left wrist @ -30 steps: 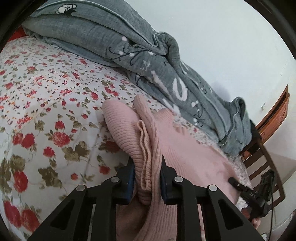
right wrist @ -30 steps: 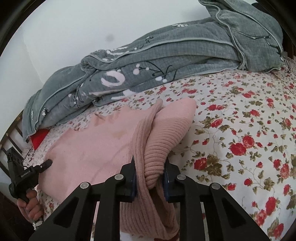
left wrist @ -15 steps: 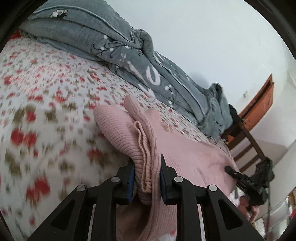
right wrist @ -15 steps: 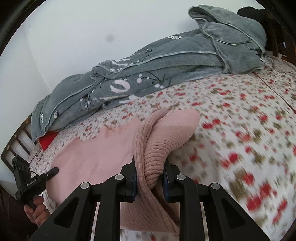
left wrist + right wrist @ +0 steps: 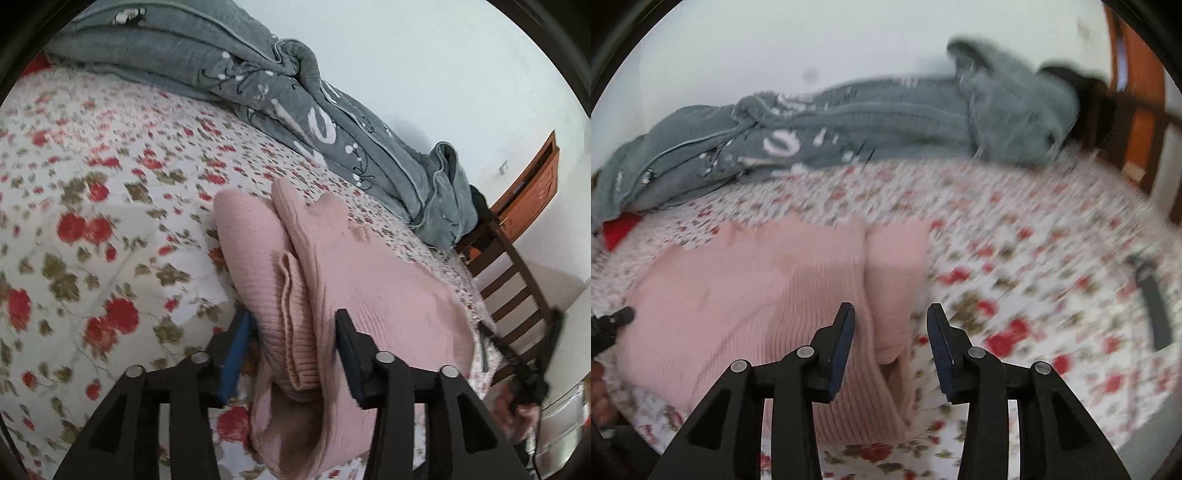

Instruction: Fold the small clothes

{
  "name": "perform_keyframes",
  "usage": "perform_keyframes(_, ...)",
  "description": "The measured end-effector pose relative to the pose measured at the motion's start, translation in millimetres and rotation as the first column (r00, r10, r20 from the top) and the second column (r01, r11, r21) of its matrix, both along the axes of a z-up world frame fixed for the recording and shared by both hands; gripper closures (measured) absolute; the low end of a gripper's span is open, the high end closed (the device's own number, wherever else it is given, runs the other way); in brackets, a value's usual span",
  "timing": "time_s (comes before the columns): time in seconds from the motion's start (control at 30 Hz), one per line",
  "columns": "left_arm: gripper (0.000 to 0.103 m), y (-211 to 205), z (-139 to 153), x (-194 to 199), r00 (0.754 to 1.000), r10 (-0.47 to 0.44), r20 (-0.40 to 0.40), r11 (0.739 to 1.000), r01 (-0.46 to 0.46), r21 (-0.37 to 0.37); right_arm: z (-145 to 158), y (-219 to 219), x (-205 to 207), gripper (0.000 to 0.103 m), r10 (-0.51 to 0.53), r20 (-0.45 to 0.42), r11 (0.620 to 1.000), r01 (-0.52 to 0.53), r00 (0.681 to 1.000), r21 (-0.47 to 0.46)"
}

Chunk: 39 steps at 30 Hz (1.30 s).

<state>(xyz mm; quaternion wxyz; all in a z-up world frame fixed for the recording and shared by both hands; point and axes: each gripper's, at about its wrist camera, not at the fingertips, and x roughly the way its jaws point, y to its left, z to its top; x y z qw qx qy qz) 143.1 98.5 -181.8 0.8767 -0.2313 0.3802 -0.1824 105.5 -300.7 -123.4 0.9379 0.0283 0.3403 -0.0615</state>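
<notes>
Only in the left wrist view: a brown chair (image 5: pixel 513 280) with slats past the bed's far end, a wooden door (image 5: pixel 532 192) behind it, and low at the right edge the right gripper (image 5: pixel 528 373), dark and blurred. Only in the right wrist view: a dark flat strap-like thing (image 5: pixel 1152 302) lying on the sheet at the right, too blurry to name, a bit of red cloth (image 5: pixel 618 229) under the grey blanket's left end, and the tip of the left gripper (image 5: pixel 613 319) touching or just beside the pink top's left edge.

Seen in both: one pink knit top (image 5: pixel 369 273) (image 5: pixel 757 280), folded over on itself, lying on the flowered sheet (image 5: pixel 92 206) (image 5: pixel 1015 258) near the bed's front edge. One grey blanket (image 5: pixel 288 85) (image 5: pixel 849 122), bunched along the wall side.

Two grippers in all. Left gripper (image 5: pixel 293 328) jaws spreading apart right now, with the folded ribbed hem of the pink top between them; blue pads no longer squeezing it, a gap showing on each side. Right gripper (image 5: pixel 890 325) jaws also spreading right now, with the top's folded edge lying between and below the fingers, not pinched. Right wrist view very smeared.
</notes>
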Motion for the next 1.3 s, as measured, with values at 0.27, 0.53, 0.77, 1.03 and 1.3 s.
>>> perform_keyframes(0.27,0.049,8,4,3,0.999,0.035,0.012,0.999,-0.035,0.006,17,104,-11,0.057,0.253,0.085,0.966,-0.246,0.964,-0.081)
perform_keyframes(0.53,0.049,27,3,-2,0.997,0.075,0.023,0.997,-0.076,0.013,-23,221,4,0.057,0.435,0.09,0.898,-0.424,0.896,-0.116)
perform_keyframes(0.77,0.049,55,-4,0,0.993,0.117,-0.007,0.993,-0.117,-0.021,-55,231,33,0.062,0.385,-0.014,0.92,-0.385,0.923,-0.068)
perform_keyframes(1.03,0.049,60,-9,5,0.994,0.11,-0.029,0.992,-0.111,-0.062,-32,207,28,0.06,0.437,0.061,0.896,-0.44,0.898,0.061)
perform_keyframes(1.3,0.045,28,3,6,0.999,-0.023,0.041,0.992,0.027,-0.123,-22,162,22,0.053,0.35,0.117,0.935,-0.354,0.929,0.013)
